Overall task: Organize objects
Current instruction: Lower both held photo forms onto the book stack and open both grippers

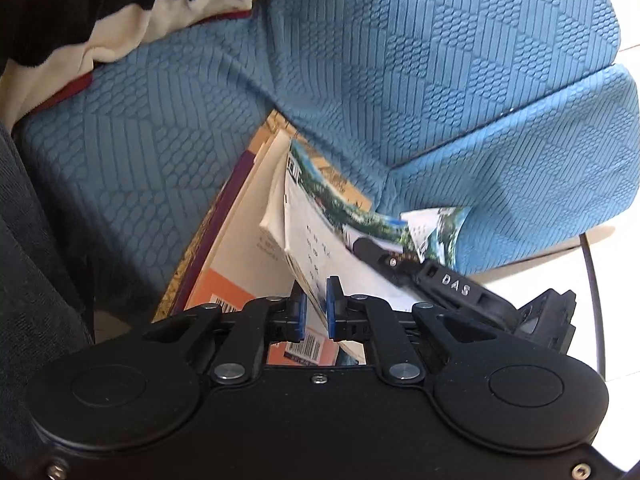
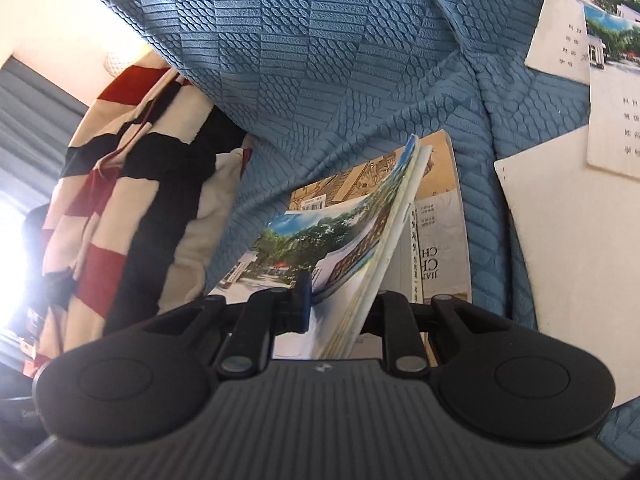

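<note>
Left hand-held gripper (image 1: 316, 307): blue pads nearly together, pinching the lower edge of a thin booklet (image 1: 320, 236) with a tree-and-building photo band. Right hand-held gripper (image 2: 334, 308): clamped on the same kind of booklet (image 2: 320, 256), cover bowed; only the left pad visible, the right one hidden behind the pages.

Left view only: the right gripper's finger (image 1: 420, 270) reaching in from the right, marked "DAS", its tip on the booklet's curled corner. Under the booklet, stacked books (image 1: 240, 240) on a blue sofa (image 1: 400, 60); two barcodes showing on an orange cover. Dark hoop (image 1: 592, 280) at the right edge over pale floor.

Right view only: two more booklets (image 2: 576, 20) with the same photo band, overlapping, upper right on the cushion, short columns of characters too small to read. White sheet (image 2: 560, 240) below them. Book (image 2: 440, 240) beneath the held booklet showing "CH" twice and "JIAN", read sideways.

Both views: striped cloth (image 1: 100, 12) in red, black and cream, lying against the sofa; seen larger in the right view (image 2: 132, 184).
</note>
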`<act>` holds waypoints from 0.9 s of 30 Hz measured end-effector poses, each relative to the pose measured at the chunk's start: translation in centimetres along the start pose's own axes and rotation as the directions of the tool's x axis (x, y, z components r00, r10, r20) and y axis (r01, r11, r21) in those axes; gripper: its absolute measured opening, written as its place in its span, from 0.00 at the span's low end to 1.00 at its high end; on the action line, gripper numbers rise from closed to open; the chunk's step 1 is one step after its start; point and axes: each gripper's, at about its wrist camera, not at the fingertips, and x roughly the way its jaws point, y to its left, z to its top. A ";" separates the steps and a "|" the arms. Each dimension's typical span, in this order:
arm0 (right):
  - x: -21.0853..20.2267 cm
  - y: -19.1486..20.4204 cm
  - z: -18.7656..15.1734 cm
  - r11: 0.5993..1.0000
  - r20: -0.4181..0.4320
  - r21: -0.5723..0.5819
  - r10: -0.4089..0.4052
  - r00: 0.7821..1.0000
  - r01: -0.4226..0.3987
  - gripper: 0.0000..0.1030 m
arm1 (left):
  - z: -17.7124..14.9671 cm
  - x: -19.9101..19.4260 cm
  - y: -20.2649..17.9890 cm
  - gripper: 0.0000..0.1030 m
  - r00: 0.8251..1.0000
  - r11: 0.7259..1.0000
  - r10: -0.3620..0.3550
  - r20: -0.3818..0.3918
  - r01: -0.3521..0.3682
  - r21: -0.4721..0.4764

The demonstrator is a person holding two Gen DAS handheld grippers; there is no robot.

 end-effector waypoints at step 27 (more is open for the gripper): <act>-3.9 -0.7 -1.0 0.941 0.096 -0.070 -0.324 0.941 0.331 0.88 | -1.5 -1.8 -3.0 0.62 0.988 0.977 0.152 0.026 -0.154 0.151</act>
